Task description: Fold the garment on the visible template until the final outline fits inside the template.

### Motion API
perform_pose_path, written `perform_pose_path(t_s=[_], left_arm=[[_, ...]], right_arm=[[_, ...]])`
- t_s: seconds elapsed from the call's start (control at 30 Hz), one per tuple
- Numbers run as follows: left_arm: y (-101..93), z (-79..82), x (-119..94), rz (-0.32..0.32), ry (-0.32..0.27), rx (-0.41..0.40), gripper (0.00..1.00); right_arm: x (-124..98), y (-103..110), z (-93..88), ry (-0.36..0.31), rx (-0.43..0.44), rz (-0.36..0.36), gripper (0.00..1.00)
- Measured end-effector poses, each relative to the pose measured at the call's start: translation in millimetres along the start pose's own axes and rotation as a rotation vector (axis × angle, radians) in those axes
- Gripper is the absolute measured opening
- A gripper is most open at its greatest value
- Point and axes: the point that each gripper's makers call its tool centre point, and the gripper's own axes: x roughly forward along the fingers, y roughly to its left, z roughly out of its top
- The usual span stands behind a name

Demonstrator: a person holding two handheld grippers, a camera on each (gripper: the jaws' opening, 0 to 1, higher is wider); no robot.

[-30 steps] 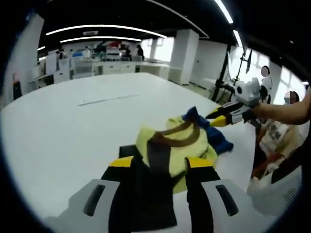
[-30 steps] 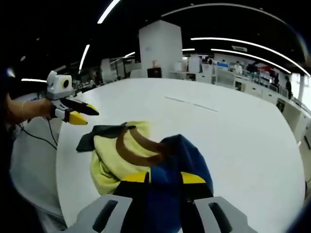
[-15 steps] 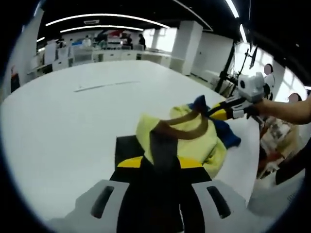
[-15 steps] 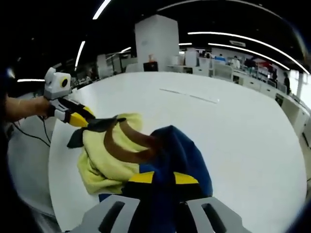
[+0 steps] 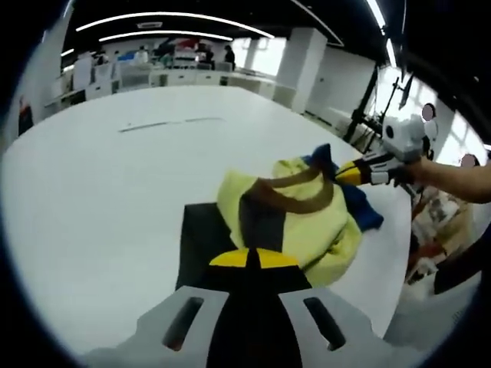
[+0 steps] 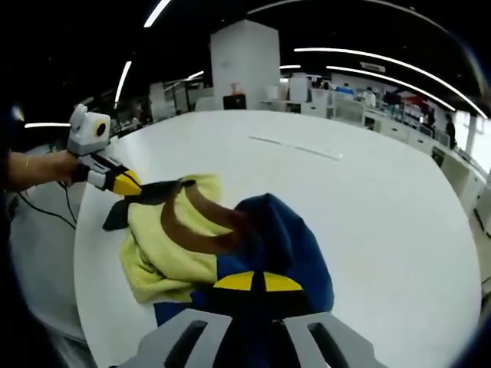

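Observation:
A crumpled garment [image 5: 307, 222] lies on the white table [image 5: 100, 184]: yellow body, brown collar [image 5: 295, 201], one black part [image 5: 201, 238] and one blue part [image 5: 359, 205]. My left gripper [image 5: 247, 259] is shut on the black part, its yellow tips together. My right gripper [image 5: 354, 172] comes in from the right, shut on the blue cloth. In the right gripper view, my right gripper [image 6: 252, 280] pinches the blue part [image 6: 288, 234] beside the yellow body [image 6: 157, 238]. The left gripper [image 6: 126, 184] holds the black part [image 6: 149, 193] at the left.
A thin grey line [image 5: 169, 123] is marked on the table farther out, and this line [image 6: 295, 147] lies beyond the garment. The table edge [image 5: 395, 253] runs close by the garment. A person's arm [image 5: 453, 180] and seated people are at the right. Desks stand behind.
Both grippers' jaws have closed on the cloth, left on the black part, right on the blue part. Both views have shifted slightly with the hands.

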Motion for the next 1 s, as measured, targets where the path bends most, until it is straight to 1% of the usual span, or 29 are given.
perform_pose_path(t_s=[0.2,0.27,0.37,0.5,0.53,0.6,0.73,0.83,1.0], left_arm=[[-1.0,10.1,-13,0.009,-0.038,0.003,0.00],[-2.1,15.9,-19,0.008,-0.061,-0.001,0.00],[-2.9,28.3,-29,0.006,-0.110,-0.022,0.00],[-3.7,43.7,-39,0.017,-0.147,-0.011,0.00],[-3.7,45.3,-40,0.018,-0.151,-0.010,0.00],[-3.2,56.4,-46,0.024,-0.180,-0.008,0.00],[-1.6,79.3,-55,0.042,-0.230,0.006,0.00],[-0.4,93.7,-59,0.048,-0.255,0.016,0.00],[3.8,121.7,-62,0.056,-0.295,0.024,0.00]], right_arm=[[-10,2,5.8,-0.023,-0.006,-0.004,0.00],[-15,2,9.8,-0.036,-0.005,-0.005,0.00],[-22,4,17.6,-0.053,-0.013,-0.004,0.00],[-31,5,30.9,-0.079,-0.029,-0.009,0.00],[-33,5,34.2,-0.086,-0.032,-0.010,0.00],[-36,4,41.2,-0.100,-0.036,-0.015,0.00],[-45,-1,60.8,-0.133,-0.051,-0.035,0.00],[-49,-6,75.6,-0.152,-0.062,-0.045,0.00],[-51,-19,103.5,-0.189,-0.078,-0.074,0.00]])
